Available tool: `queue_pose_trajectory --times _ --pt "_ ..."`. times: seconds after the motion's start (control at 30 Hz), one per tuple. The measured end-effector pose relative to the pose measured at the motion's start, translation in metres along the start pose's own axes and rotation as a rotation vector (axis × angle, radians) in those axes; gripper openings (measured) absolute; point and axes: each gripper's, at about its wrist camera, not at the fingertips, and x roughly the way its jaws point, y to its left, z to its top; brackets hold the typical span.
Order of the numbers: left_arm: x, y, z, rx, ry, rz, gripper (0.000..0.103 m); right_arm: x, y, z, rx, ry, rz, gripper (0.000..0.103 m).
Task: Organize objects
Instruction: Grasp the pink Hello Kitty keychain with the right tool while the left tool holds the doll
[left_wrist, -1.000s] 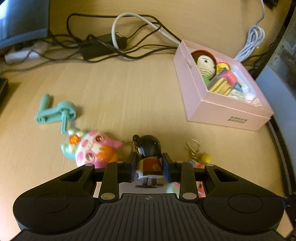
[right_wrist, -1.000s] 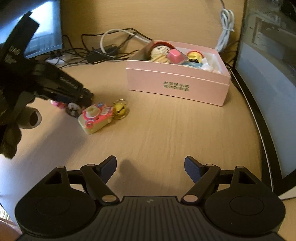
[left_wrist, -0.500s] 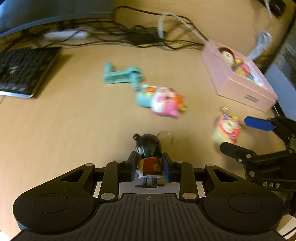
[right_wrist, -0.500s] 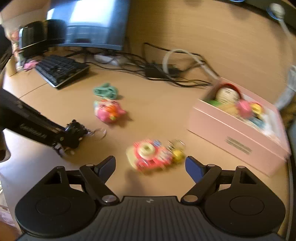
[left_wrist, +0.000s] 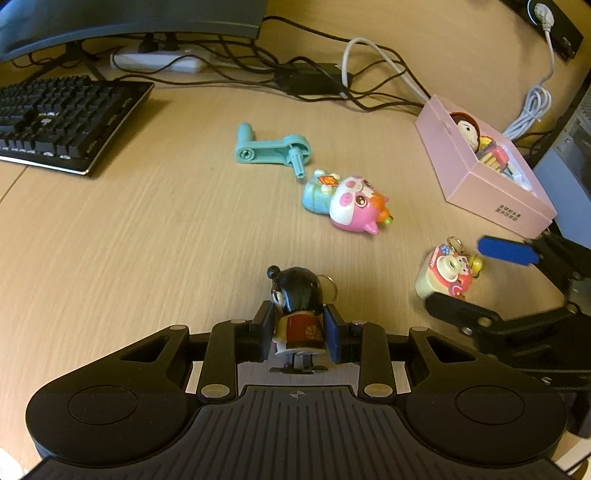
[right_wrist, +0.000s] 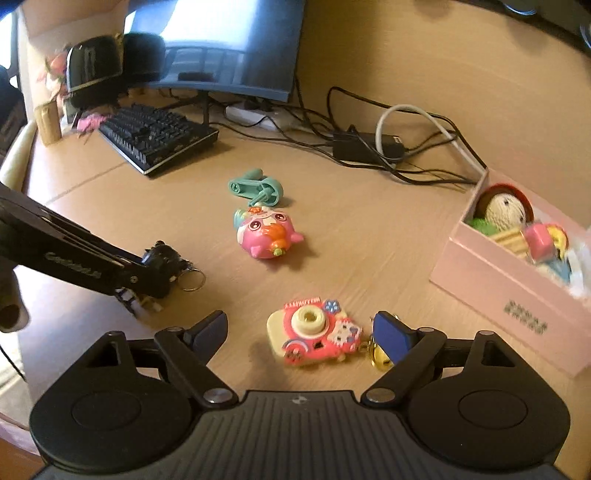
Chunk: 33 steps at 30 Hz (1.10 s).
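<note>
My left gripper (left_wrist: 298, 330) is shut on a black-haired doll keychain (left_wrist: 297, 301) in a red dress, held just above the desk; it also shows in the right wrist view (right_wrist: 162, 264). My right gripper (right_wrist: 301, 330) is open, its fingers on either side of a pink toy camera keychain (right_wrist: 314, 338) lying on the desk, which also shows in the left wrist view (left_wrist: 445, 271). A pink pig toy (left_wrist: 349, 205) and a teal crank (left_wrist: 271, 149) lie further out. A pink box (left_wrist: 484, 173) holding several toys stands at the right.
A black keyboard (left_wrist: 55, 118) lies at the far left under a monitor (right_wrist: 221, 48). A power strip (left_wrist: 159, 61), a black adapter (left_wrist: 314, 79) and tangled cables run along the back. A second screen edge (left_wrist: 565, 177) stands behind the box.
My left gripper pulled back from the toys, carrying the doll away from the box. My right gripper swung left and closed in around the toy camera.
</note>
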Motion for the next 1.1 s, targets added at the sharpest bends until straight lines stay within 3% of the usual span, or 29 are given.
queue_pose_trajectory --times 0.2,0.33,0.4,0.43,0.47,0.73,0.87,1.1 --pt "-0.001 0.001 -0.001 0.008 0.0 -0.007 0.033 0.033 -0.013 0.003 0.066 0.045 0.035 0.087" --pt "-0.001 0.002 -0.001 0.02 0.002 -0.015 0.033 0.033 -0.011 -0.003 0.093 0.055 0.046 0.087" --pt "-0.001 0.001 0.0 0.033 0.006 -0.011 0.032 0.027 -0.008 -0.006 0.103 0.056 0.017 0.077" --pt "-0.001 -0.001 0.0 0.046 0.008 -0.005 0.032 0.024 -0.006 -0.006 0.101 0.061 0.001 0.064" --pt "-0.001 -0.004 -0.001 0.064 0.012 -0.005 0.032 0.019 -0.007 -0.007 0.114 0.075 0.002 0.063" --pt "-0.003 -0.046 -0.002 0.235 0.066 -0.184 0.032 -0.06 -0.025 -0.023 0.24 0.033 -0.106 0.063" --pt "-0.011 -0.082 0.036 0.29 -0.005 -0.294 0.032 -0.105 -0.04 -0.032 0.299 -0.027 -0.202 0.063" --pt "-0.024 -0.171 0.136 0.395 -0.222 -0.432 0.032 -0.151 -0.063 -0.045 0.383 -0.126 -0.306 0.063"
